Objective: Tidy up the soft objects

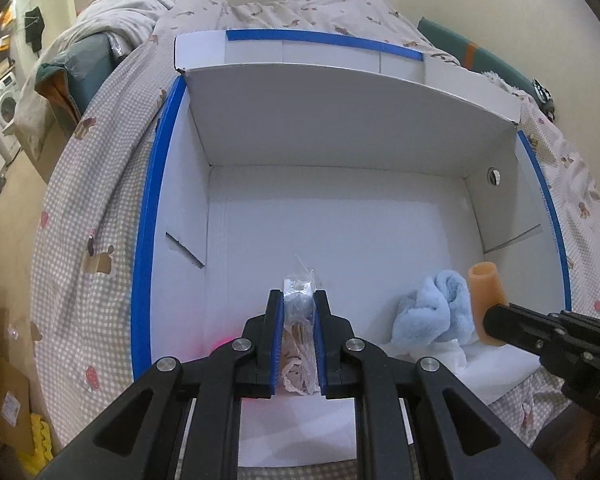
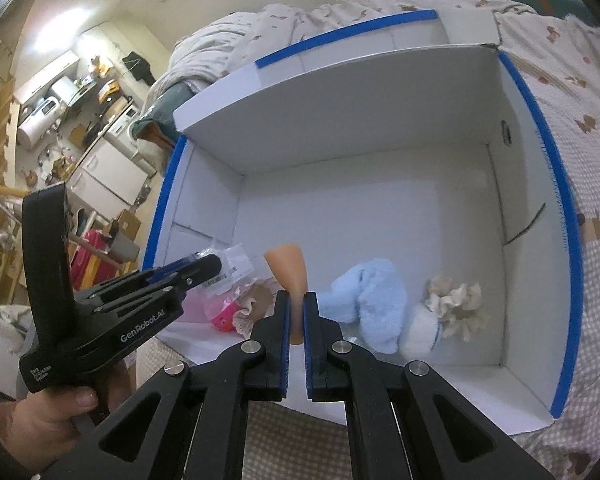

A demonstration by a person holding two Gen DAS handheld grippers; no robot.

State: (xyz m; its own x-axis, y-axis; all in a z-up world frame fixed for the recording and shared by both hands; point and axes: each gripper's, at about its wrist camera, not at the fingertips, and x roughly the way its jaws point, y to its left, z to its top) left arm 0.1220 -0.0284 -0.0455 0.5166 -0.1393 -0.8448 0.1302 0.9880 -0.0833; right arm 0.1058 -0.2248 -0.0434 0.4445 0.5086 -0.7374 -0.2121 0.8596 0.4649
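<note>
Left gripper [image 1: 297,300] fingers clenched on crinkly clear plastic packet [image 1: 298,284], lower centre: light, slippery, best pinched mid-body. Right gripper [image 2: 296,300] fingers clenched on soft peach rubbery cone [image 2: 289,266]: squashy, held at narrow end.

Bed [image 1: 100,208] w/ checked, animal-print cover filling most of frame, crumpled duvet [image 1: 140,12] at upper left, teal pillow [image 1: 80,64] beside it, big white box w/ blue-taped rim [image 1: 152,208] sitting open on cover, centre frame

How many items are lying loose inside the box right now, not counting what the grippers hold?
4: blue plush, white sock, cream scrunchie toward the right; pink item near left. More may hide behind grippers.
</note>
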